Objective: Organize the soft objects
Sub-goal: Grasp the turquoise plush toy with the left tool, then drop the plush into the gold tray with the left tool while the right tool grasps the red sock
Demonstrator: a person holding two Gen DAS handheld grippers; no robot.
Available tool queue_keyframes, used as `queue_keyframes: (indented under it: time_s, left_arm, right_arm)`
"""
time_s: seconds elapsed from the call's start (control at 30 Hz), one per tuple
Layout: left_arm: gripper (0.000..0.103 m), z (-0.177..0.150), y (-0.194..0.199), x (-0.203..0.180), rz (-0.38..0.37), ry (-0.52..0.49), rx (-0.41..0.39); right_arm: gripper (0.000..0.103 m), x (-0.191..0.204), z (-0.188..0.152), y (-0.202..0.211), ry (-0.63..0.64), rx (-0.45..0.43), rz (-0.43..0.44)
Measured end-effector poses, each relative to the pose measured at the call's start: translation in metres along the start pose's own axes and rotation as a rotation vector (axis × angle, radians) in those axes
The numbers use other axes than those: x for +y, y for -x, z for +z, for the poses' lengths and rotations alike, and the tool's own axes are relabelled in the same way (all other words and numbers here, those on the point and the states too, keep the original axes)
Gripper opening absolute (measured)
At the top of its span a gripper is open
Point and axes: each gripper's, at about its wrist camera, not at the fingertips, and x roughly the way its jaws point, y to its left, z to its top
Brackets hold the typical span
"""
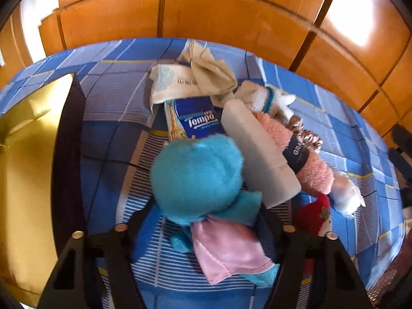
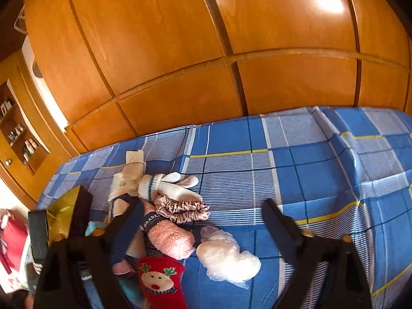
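Blue plush toy [image 1: 198,177]: it sits between the fingers of your left claw [image 1: 203,221], low on the pile, with a pink satin cloth [image 1: 229,255] draped at its lower side.
Left claw: its jaws stand partway in around the toy; you cannot tell from this view whether the pads press it.
Tissue pack [image 1: 198,121]: a blue Tempo pack, lying just behind the toy on the bed [image 1: 108,118].
Grey-white pack [image 1: 260,154]: leans across the tissue pack's right edge, touching the toy.
Pink fuzzy socks [image 2: 170,237]: a banded roll beside the grey-white pack.
Red reindeer sock [image 2: 159,278]: just in front of the pink roll.
Satin scrunchie [image 2: 182,209]: behind the pink roll, touching it.
White socks [image 2: 164,188]: with a teal band, further back.
Clear plastic bag [image 2: 226,260]: crumpled, to the right of the pink roll, between the fingers of your right claw [image 2: 203,215].
Right claw: wide, nothing gripped.
Gold bag [image 1: 28,159]: stands left of the pile.
Wardrobe [image 2: 180,51]: wooden panels behind the bed.
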Motion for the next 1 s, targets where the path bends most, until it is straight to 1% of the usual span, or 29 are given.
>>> queue_keyframes:
  time_s: [0.07,0.1,0.13,0.2,0.23,0.3,0.33,0.4,0.43,0.47,0.5,0.6,0.67,0.7,0.73,0.77,0.8,0.87,1.0]
  left_arm:
    - [0.053,-0.006,0.007,0.006,-0.021,-0.006,-0.041]
    - [0.052,-0.008,0.012,0.009,-0.030,-0.008,-0.058]
    - [0.052,-0.010,0.017,0.011,-0.052,-0.009,-0.072]
    - [0.051,-0.015,0.027,0.012,-0.072,-0.029,-0.099]
    - [0.051,-0.017,0.033,0.010,-0.080,-0.051,-0.114]
    - [0.051,-0.021,0.041,0.009,-0.112,-0.076,-0.126]
    - [0.051,-0.024,0.047,0.009,-0.130,-0.082,-0.134]
    - [0.051,-0.025,0.055,0.010,-0.156,-0.088,-0.151]
    - [0.051,-0.026,0.060,0.011,-0.178,-0.085,-0.158]
    - [0.051,-0.026,0.063,0.011,-0.191,-0.084,-0.163]
    - [0.051,-0.027,0.070,0.013,-0.202,-0.087,-0.173]
    - [0.051,-0.026,0.083,0.022,-0.227,-0.088,-0.200]
    - [0.051,-0.024,0.094,0.034,-0.249,-0.078,-0.227]
    - [0.052,-0.023,0.099,0.041,-0.257,-0.075,-0.239]
    - [0.052,-0.021,0.104,0.050,-0.257,-0.065,-0.251]
    - [0.052,-0.019,0.108,0.057,-0.249,-0.056,-0.259]
    - [0.052,-0.015,0.110,0.064,-0.235,-0.047,-0.266]
    - [0.052,-0.007,0.113,0.084,-0.174,-0.022,-0.284]
    - [0.052,0.016,0.107,0.132,-0.061,0.085,-0.295]
  right_arm:
    - [0.060,-0.003,0.000,-0.005,-0.021,0.045,0.037]
    - [0.055,-0.003,-0.002,-0.009,-0.025,0.078,0.058]
    - [0.052,0.000,-0.004,-0.018,-0.024,0.141,0.098]
    - [0.052,0.010,-0.012,-0.034,0.001,0.263,0.166]
    - [0.052,0.018,-0.017,-0.042,0.032,0.317,0.179]
    - [0.052,0.033,-0.028,-0.051,0.109,0.388,0.195]
    - [0.052,0.044,-0.037,-0.057,0.158,0.439,0.206]
    - [0.055,0.057,-0.049,-0.064,0.221,0.496,0.196]
    - [0.061,0.060,-0.054,-0.067,0.251,0.514,0.189]
    - [0.070,0.062,-0.058,-0.070,0.270,0.525,0.180]
    - [0.073,0.063,-0.060,-0.072,0.280,0.533,0.167]
    - [0.072,0.066,-0.068,-0.079,0.308,0.547,0.133]
    - [0.057,0.070,-0.075,-0.084,0.339,0.558,0.104]
    - [0.045,0.071,-0.078,-0.086,0.363,0.557,0.070]
    - [0.039,0.074,-0.080,-0.085,0.386,0.539,0.052]
    - [0.035,0.075,-0.081,-0.085,0.397,0.532,0.045]
    - [0.035,0.076,-0.082,-0.086,0.399,0.530,0.040]
    - [0.035,0.076,-0.082,-0.088,0.401,0.532,0.038]
    - [0.035,0.071,-0.080,-0.086,0.364,0.542,0.058]
